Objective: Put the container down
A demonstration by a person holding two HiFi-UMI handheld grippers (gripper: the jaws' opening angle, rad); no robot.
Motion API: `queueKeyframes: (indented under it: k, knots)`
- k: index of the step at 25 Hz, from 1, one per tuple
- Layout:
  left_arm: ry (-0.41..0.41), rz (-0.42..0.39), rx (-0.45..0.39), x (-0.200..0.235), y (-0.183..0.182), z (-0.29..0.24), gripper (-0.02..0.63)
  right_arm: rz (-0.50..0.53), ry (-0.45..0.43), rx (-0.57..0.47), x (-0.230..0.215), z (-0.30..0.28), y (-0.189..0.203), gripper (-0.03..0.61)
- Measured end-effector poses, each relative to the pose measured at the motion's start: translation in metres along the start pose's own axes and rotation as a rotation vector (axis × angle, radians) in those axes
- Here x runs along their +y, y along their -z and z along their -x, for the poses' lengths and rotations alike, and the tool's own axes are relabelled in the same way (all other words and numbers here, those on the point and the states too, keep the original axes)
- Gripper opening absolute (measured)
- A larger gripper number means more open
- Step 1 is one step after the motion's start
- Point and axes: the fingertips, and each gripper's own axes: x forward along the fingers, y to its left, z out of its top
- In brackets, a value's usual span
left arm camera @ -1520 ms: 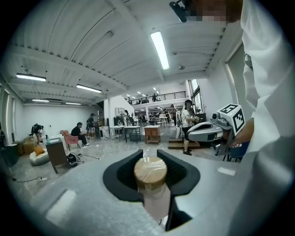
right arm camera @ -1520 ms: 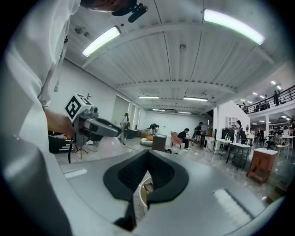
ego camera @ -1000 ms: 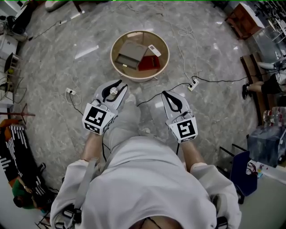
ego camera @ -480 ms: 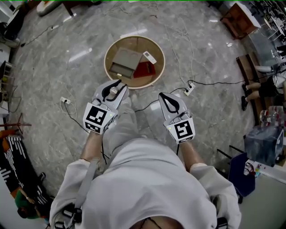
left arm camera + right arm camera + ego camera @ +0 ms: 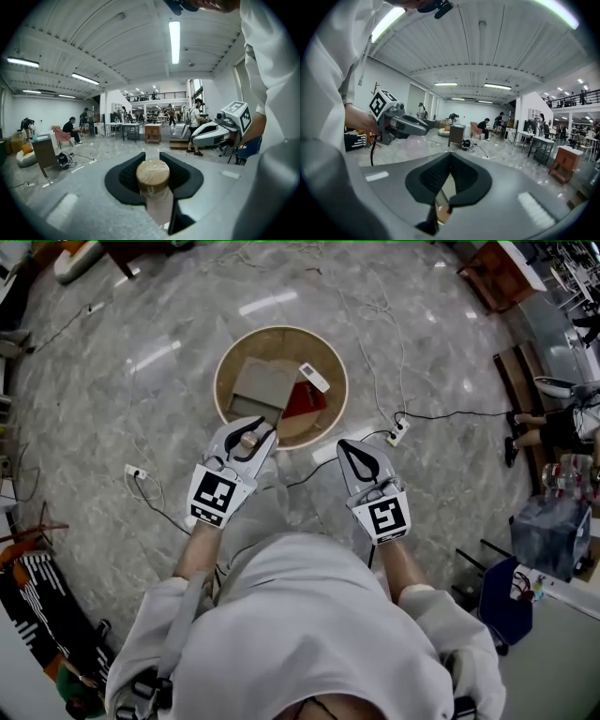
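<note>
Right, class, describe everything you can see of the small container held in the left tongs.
Small bottle: the container has a pale, translucent body and a round tan, cork-like stopper under shiny film. It is gripped, stopper up, between the black pads of the left tongs, off the floor, near the round basket.

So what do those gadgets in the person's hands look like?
Both are pale grey moulded shells. The left claw and right claw are lined in black, and each carries a white cube printed with black square markers. A thin black cable hangs from the left one. The person wears white sleeves.
</note>
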Motion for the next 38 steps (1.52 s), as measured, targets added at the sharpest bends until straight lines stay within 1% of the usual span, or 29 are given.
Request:
queueKeyframes:
  k: [8,12,16,18,23,28,36,38]
  knots:
    - [0.051,-0.015,-0.001,0.076,0.019,-0.058,0.100,-0.005,0.034,0.072,-0.043,-0.087,0.002,0.005]
    - [0.044,-0.021,-0.006,0.106,0.033,-0.086,0.100,0.019,0.037,0.095,-0.062,-0.124,0.015,0.005]
    - [0.028,-0.024,0.015,0.123,0.063,-0.119,0.100,0.038,0.019,0.098,-0.079,-0.160,0.038,0.005]
    - [0.023,-0.026,0.028,0.128,0.078,-0.139,0.100,0.034,0.003,0.100,-0.088,-0.175,0.055,0.005]
    - [-0.006,-0.066,0.071,0.139,0.115,-0.190,0.100,0.024,-0.056,0.114,-0.111,-0.207,0.109,0.005]
    - [-0.043,-0.067,0.111,0.151,0.167,-0.236,0.100,-0.007,-0.100,0.149,-0.125,-0.234,0.167,0.005]
    - [-0.067,-0.054,0.172,0.170,0.247,-0.292,0.100,-0.068,-0.155,0.166,-0.131,-0.268,0.239,0.005]
    - [-0.075,-0.040,0.187,0.175,0.268,-0.303,0.100,-0.075,-0.165,0.178,-0.134,-0.276,0.255,0.005]
